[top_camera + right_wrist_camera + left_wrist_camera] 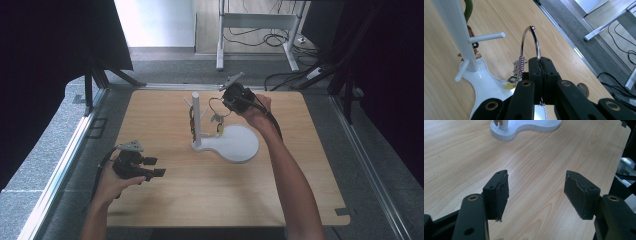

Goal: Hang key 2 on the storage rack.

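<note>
We hold the thin silver metal ring with its dangling charms [530, 45] clenched in our right gripper [540, 65] just beside a peg of the white post stand [459, 37], so next we hook it on, while our left gripper [535, 192] rests released over the table

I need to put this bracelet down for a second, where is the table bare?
Bare wood runs along the table's near edge, from the open left tool to the right forearm, and across its far left corner. It is crowded around the white stand, where the right tool holds the silver ring.
</note>
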